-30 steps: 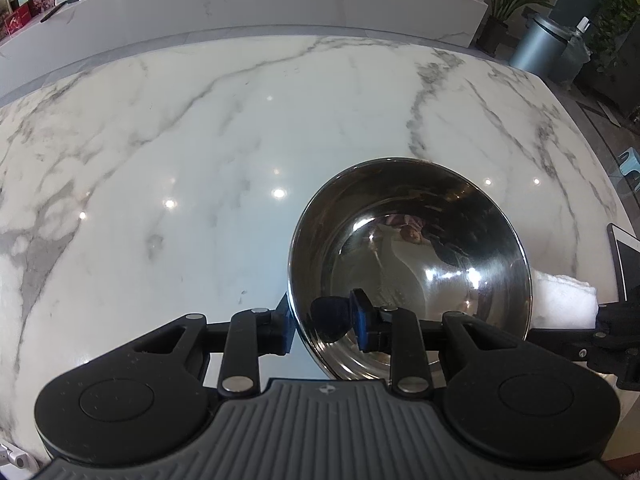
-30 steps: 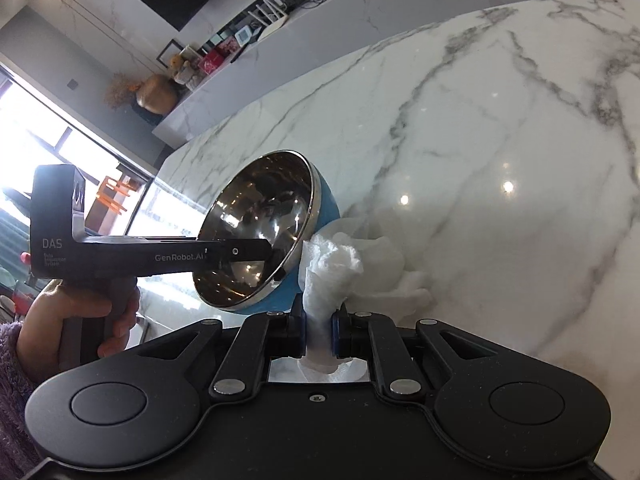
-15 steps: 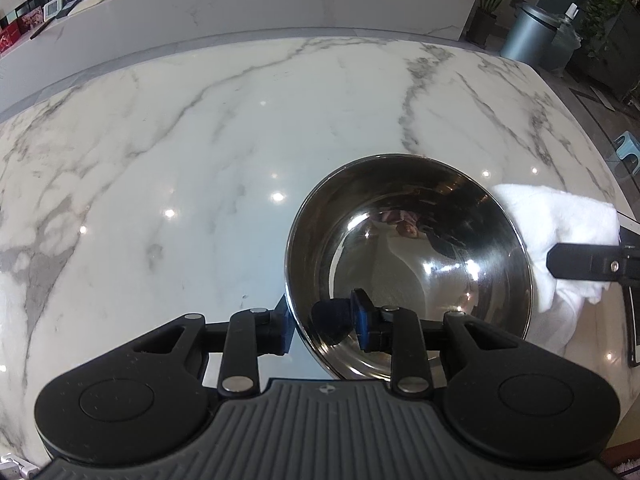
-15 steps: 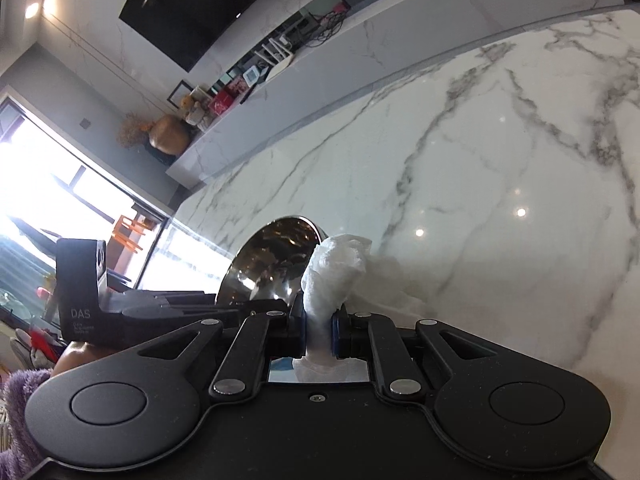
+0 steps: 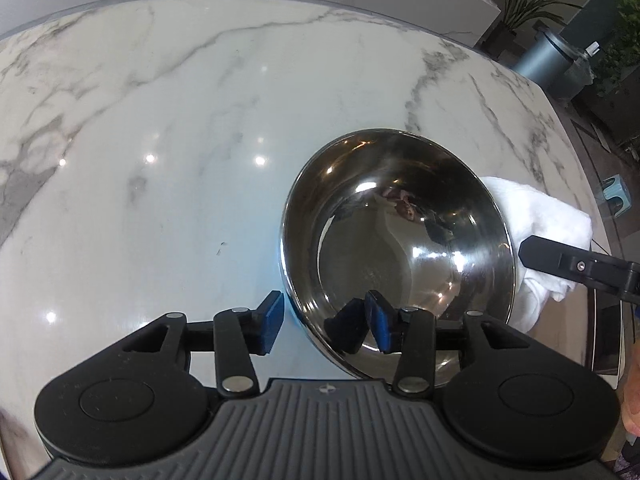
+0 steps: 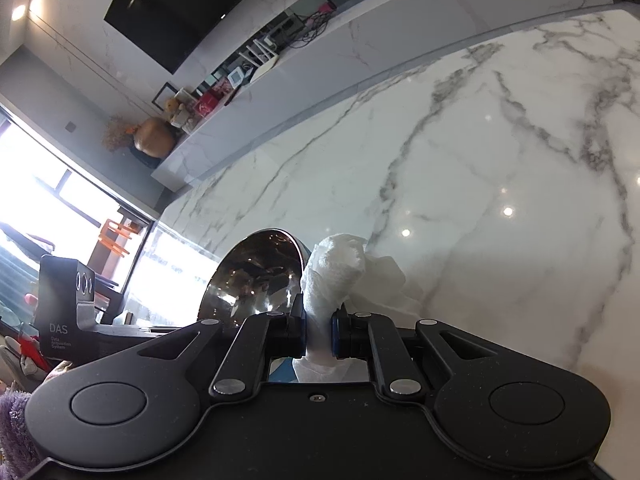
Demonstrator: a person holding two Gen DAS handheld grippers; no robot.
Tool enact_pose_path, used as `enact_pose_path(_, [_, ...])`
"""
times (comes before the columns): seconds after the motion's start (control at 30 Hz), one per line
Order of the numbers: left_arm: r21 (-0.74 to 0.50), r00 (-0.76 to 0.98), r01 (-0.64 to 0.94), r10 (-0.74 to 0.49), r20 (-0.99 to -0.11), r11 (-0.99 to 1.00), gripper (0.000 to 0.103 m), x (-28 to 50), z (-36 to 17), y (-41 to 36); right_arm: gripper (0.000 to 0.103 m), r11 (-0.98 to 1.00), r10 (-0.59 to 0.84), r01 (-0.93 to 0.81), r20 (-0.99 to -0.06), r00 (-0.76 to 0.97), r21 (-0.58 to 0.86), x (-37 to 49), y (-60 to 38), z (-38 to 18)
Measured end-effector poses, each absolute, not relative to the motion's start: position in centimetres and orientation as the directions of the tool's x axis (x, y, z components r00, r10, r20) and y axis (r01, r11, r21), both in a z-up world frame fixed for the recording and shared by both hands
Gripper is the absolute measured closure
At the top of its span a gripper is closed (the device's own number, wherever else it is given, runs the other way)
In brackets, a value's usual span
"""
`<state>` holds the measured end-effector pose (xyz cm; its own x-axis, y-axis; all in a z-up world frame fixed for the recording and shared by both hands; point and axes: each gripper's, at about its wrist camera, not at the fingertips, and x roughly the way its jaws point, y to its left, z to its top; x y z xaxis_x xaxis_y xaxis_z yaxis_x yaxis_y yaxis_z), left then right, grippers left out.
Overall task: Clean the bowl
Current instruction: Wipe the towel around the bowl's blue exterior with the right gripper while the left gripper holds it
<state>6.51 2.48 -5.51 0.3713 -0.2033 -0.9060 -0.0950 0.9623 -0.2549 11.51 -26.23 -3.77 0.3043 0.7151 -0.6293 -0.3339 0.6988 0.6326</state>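
Left gripper (image 5: 324, 322) jaws just opened off bowl (image 5: 400, 248) rim, right gripper (image 6: 319, 330) clamping tissue (image 6: 332, 276).

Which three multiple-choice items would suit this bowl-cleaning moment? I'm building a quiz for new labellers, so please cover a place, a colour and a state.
1. Where is the white paper towel?
A. Inside the steel bowl
B. Outside the bowl, beside it
C. On the far counter

2. What colour is the table?
A. Plain black
B. Brown wood
C. White marble with grey veins

3. What is the state of the right gripper?
A. Fingers shut on the paper towel
B. Open and empty
C. Fingers shut on the bowl's rim

Answers:
1. B: the left wrist view shows the towel against the bowl's outer side and nothing in the bowl.
2. C: both views show grey veins across a glossy white surface.
3. A: the right wrist view shows the towel pinched between the fingers.
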Motion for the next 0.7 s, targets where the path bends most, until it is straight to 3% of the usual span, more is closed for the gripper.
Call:
enact_pose_path(0.47, [-0.173, 0.391, 0.033, -0.172, -0.904, 0.984, 0.073, 6.8, -4.7, 2.5, 0.093, 0.648, 0.755, -0.403, -0.617, 0.222, 0.647, 10.6, -25.8, -3.7])
enact_pose_path(0.7, [-0.112, 0.392, 0.116, -0.149, -0.908, 0.987, 0.074, 6.7, -4.4, 2.1, 0.093, 0.643, 0.745, -0.432, -0.648, 0.16, 0.632, 10.1, -25.3, -4.1])
